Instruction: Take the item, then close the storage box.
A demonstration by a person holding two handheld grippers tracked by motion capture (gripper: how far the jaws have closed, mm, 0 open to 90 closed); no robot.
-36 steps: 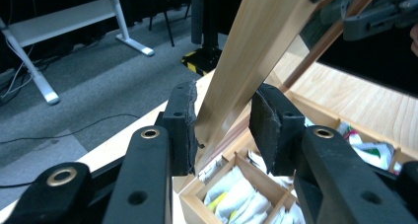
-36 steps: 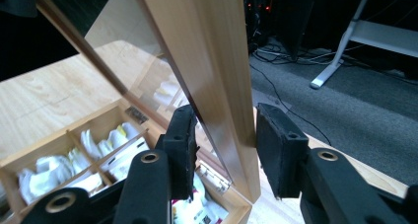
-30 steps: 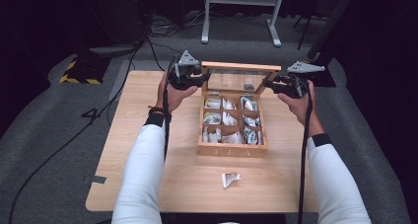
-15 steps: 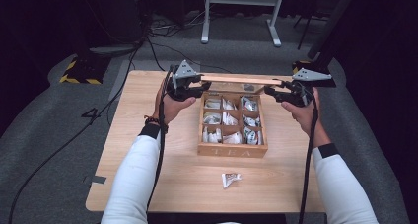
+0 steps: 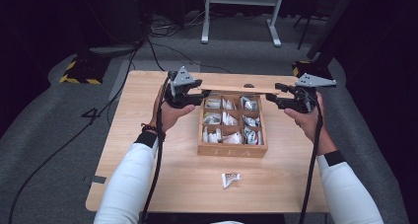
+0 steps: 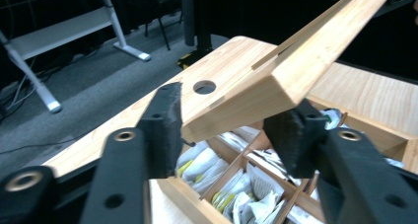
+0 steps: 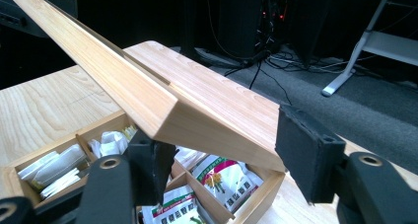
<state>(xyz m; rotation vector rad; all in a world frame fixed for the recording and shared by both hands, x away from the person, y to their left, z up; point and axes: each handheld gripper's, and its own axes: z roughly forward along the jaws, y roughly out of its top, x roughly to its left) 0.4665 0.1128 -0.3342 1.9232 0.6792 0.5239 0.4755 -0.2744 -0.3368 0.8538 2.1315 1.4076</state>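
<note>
High view: a person is standing at a wooden bench [image 5: 148, 174], w/ a gripper in each hand, both at the far end of a wooden tea box [image 5: 231, 149] that is sitting mid-bench, divided into compartments w/ tea bags [image 5: 224, 119] in them. The box's lid [image 5: 236, 90] is lying raised, roughly level, above the box's far edge, running between the two grippers. The left gripper [image 5: 198, 94] is sitting at the lid's left end and the right gripper [image 5: 273, 96] at its right end; grip can't be judged from up here. One loose tea bag packet [image 5: 230, 178] is lying on the bench near the front edge, apart from the box. Left gripper view: the left gripper [image 6: 229, 128] is straddling the lid's corner [image 6: 291, 71]; its jaws have just been opening, w/ the lid end between them. The right-hand pad is sitting just under or against the lid's edge, the left-hand pad is standing a bit off the wood, so it isn't clamping. Tea bags [image 6: 246, 194] are showing in the compartments below. Right gripper view: the right gripper [image 7: 229, 157] is also around the lid's end [image 7: 162, 105], jaws also just been opening; the right-hand pad is standing clear of the wood w/ a gap, the left-hand one is tucked under the lid's lower edge, contact unclear. Printed packets [image 7: 222, 177] are lying in the box's near compartments.
</note>
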